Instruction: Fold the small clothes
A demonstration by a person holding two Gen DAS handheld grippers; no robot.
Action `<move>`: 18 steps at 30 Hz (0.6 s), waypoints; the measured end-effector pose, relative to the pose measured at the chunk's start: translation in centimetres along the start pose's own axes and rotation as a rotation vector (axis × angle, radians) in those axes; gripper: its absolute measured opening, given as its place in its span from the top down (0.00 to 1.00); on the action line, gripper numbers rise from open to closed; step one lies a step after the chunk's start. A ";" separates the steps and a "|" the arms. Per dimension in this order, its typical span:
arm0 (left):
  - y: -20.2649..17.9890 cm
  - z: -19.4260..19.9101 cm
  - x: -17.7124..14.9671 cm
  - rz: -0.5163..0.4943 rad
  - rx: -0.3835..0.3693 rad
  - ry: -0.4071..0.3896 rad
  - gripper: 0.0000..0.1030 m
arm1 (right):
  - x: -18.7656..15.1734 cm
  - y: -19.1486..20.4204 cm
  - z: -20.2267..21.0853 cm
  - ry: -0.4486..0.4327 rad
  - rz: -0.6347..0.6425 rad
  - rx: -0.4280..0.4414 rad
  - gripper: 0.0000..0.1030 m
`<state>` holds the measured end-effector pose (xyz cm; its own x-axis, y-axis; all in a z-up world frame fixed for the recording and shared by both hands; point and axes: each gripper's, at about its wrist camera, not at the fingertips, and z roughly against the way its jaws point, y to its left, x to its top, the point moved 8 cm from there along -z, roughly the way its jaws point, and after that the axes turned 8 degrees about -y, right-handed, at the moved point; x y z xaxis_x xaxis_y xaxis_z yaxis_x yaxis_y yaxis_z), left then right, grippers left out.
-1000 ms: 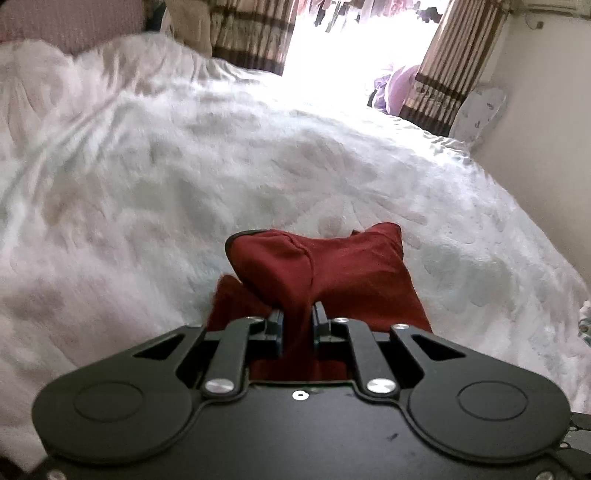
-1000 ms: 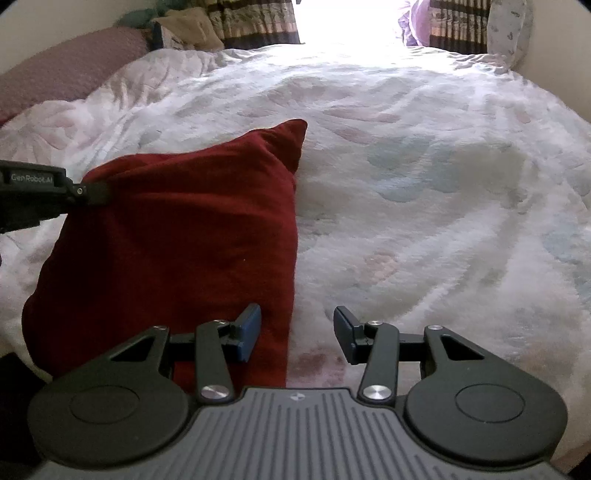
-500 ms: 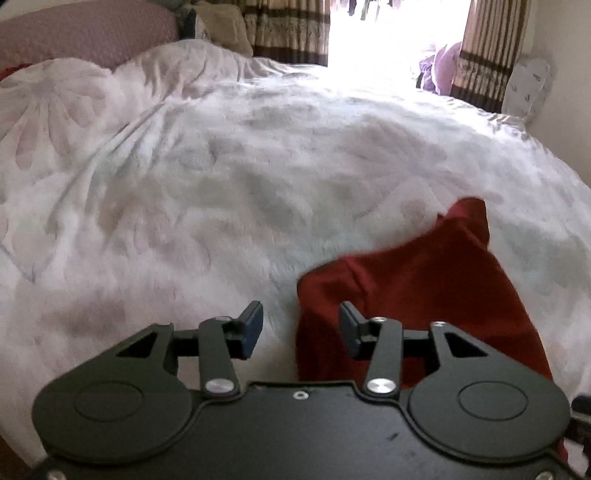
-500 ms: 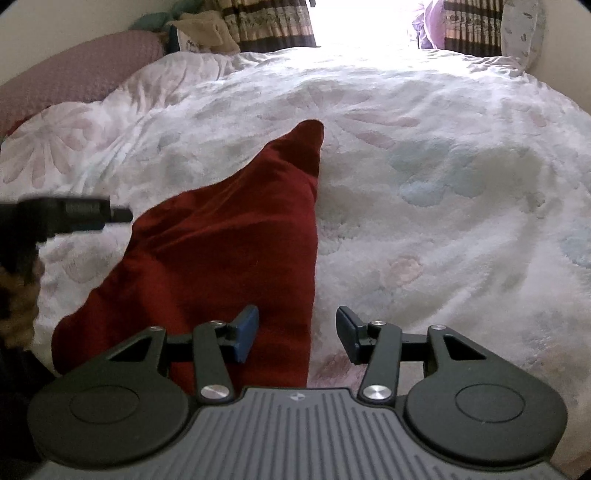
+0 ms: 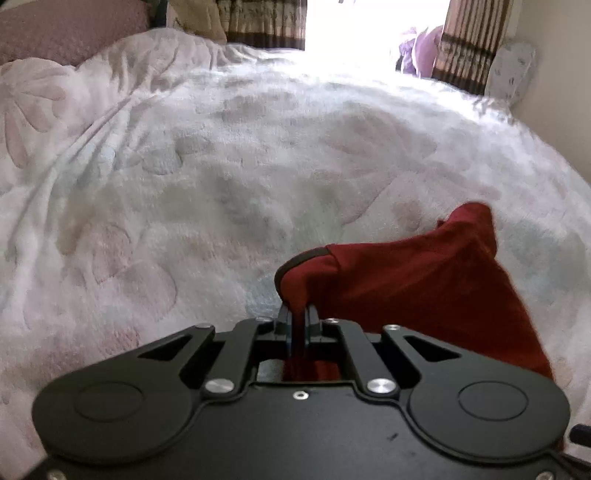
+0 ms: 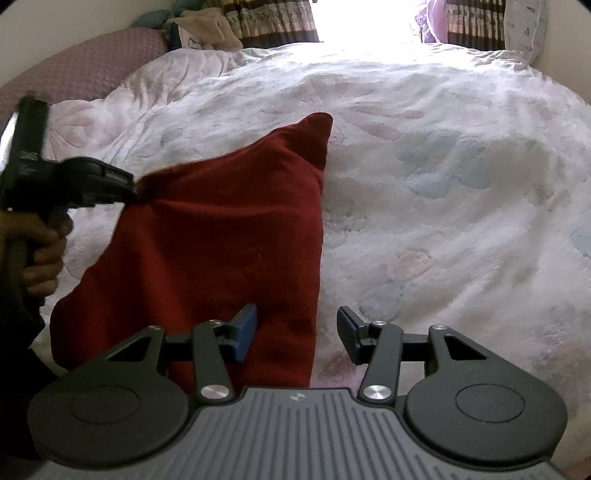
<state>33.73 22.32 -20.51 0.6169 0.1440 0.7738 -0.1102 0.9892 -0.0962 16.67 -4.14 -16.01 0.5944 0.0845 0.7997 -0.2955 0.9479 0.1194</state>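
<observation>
The dark red, soft cloth garment (image 6: pixel 221 251) lies spread on the bed's white fluffy floral blanket (image 6: pixel 443 184), one corner lifted. The left tongs (image 5: pixel 297 325) are pressed together, pinching that bunched corner, held by a person's hand (image 6: pixel 37 254). The right tongs (image 6: pixel 297 332) hover spread apart above the garment's near right edge, gripping nothing

White floral quilt (image 5: pixel 229 177) covers bed. Mauve textured pillow (image 6: pixel 74 70) at far left. Striped curtains (image 6: pixel 273 22) flank bright window. Purple cloth (image 5: pixel 421 51) beside right curtain.
</observation>
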 end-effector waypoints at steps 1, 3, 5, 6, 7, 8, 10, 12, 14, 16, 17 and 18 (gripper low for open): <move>0.2 -0.6 -0.5 -0.005 0.005 0.031 0.91 | -0.1 0.1 -0.1 0.001 0.004 -0.002 0.43; 0.6 -1.8 -2.0 -0.005 0.018 0.075 0.85 | -0.2 0.1 0.0 -0.001 0.004 -0.003 0.41; 0.9 -1.4 -2.6 -0.008 0.039 0.058 0.75 | -0.2 0.0 0.0 0.001 0.000 -0.003 0.41; 1.0 -0.8 -2.5 -0.008 0.052 0.042 0.67 | -0.2 0.0 0.1 0.001 0.001 -0.004 0.41; 1.2 -0.1 -2.4 -0.010 0.065 0.034 0.65 | -0.2 0.0 0.1 0.001 0.001 -0.005 0.41; 1.1 0.3 -2.3 -0.014 0.070 0.030 0.65 | -0.2 -0.1 0.0 0.002 0.002 -0.006 0.41; 1.1 2.3 -1.7 -0.029 0.077 0.012 0.67 | -0.2 -0.1 0.0 0.001 0.004 -0.007 0.41; 0.9 4.6 -1.7 -0.047 0.081 -0.002 0.65 | -0.2 -0.1 0.0 0.002 0.006 -0.009 0.41; 0.4 7.1 -2.0 -0.052 0.073 -0.007 0.62 | -0.2 0.0 0.0 0.001 0.007 -0.011 0.41; 0.0 9.3 -2.9 -0.058 0.061 -0.002 0.61 | -0.2 0.0 0.0 0.000 0.008 -0.013 0.41; -0.3 10.3 -3.3 -0.061 0.052 -0.001 0.60 | -0.2 0.0 0.1 0.000 0.009 -0.014 0.41; -0.5 11.5 -4.0 -0.060 0.046 0.005 0.59 | -0.2 0.0 0.1 0.000 0.008 -0.013 0.41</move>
<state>22.37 20.98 -16.37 0.6272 0.0849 0.7742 -0.1088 0.9938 -0.0209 16.46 -4.15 -16.14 0.5922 0.0923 0.8005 -0.2904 0.9511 0.1052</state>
